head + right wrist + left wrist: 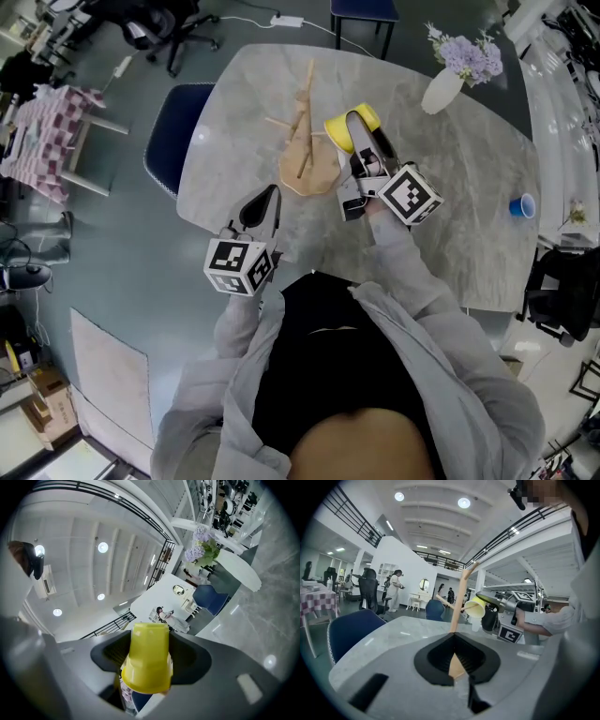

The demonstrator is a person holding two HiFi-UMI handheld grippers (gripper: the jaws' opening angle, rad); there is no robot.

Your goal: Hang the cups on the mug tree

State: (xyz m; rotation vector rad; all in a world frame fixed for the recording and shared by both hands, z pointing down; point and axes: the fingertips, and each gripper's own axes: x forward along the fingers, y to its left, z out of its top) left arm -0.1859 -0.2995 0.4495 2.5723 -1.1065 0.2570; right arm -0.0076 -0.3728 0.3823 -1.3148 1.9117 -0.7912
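The right gripper [364, 139] is clamped on a yellow tapered plastic cup [147, 660], one pad on each side of its wall, and holds it in the air just beside the upper part of the pale wooden mug tree [305, 122] that stands on the grey marble table [469, 234]. Seen from the left gripper view, the cup's mouth faces the trunk, close to the tip of one slanted peg; whether the peg has entered it I cannot tell. The left gripper [455, 641] has its jaws together on nothing and hangs near the tree's base without touching it. That is the main risk, I judge: nothing steadies the light tree, so a sideways push from the cup's rim against the trunk or a peg could tilt or slide it. The cup's smooth taper could also let it slip in the pads. Releasing before the peg sits well inside would drop it onto the table.
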